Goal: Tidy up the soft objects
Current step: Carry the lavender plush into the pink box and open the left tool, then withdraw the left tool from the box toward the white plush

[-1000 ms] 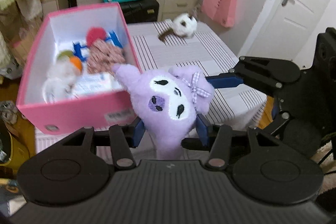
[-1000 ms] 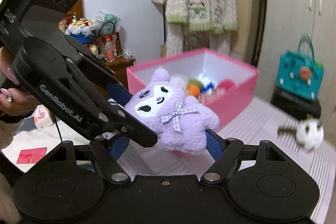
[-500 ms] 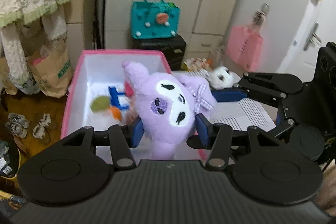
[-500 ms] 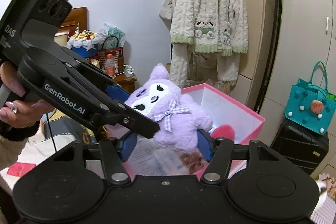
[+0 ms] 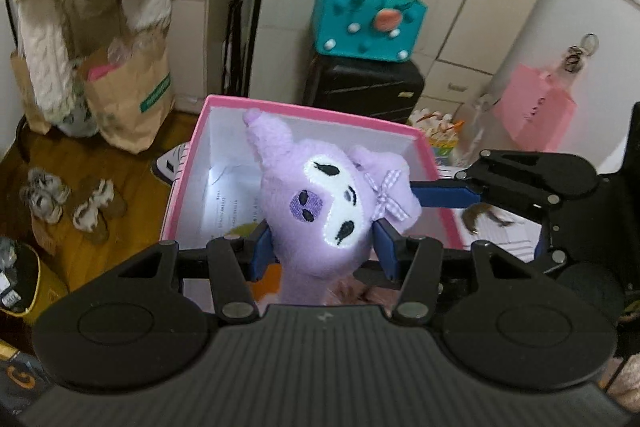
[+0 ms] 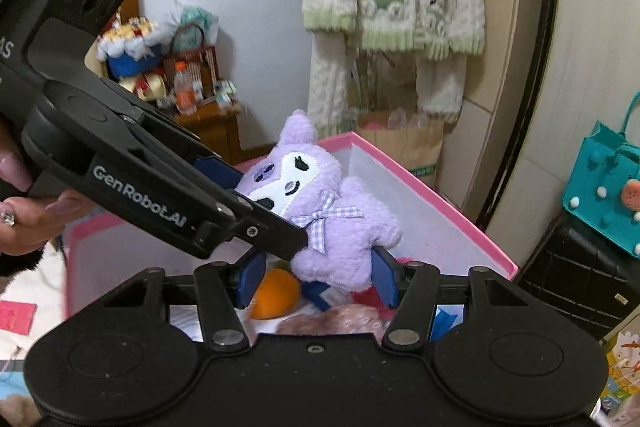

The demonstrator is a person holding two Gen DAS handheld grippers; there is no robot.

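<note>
Soft, even indoor light is seen; glare is thrown off the pink box's (image 5: 208, 163) white floor, edges are bowed by fisheye, backgrounds slightly blurred.

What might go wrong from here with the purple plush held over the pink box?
Both the left gripper and right gripper clamp the purple plush; uneven release could tug it sideways. The pink box already holds an orange toy, so the plush may sit high and topple over the rim.
</note>
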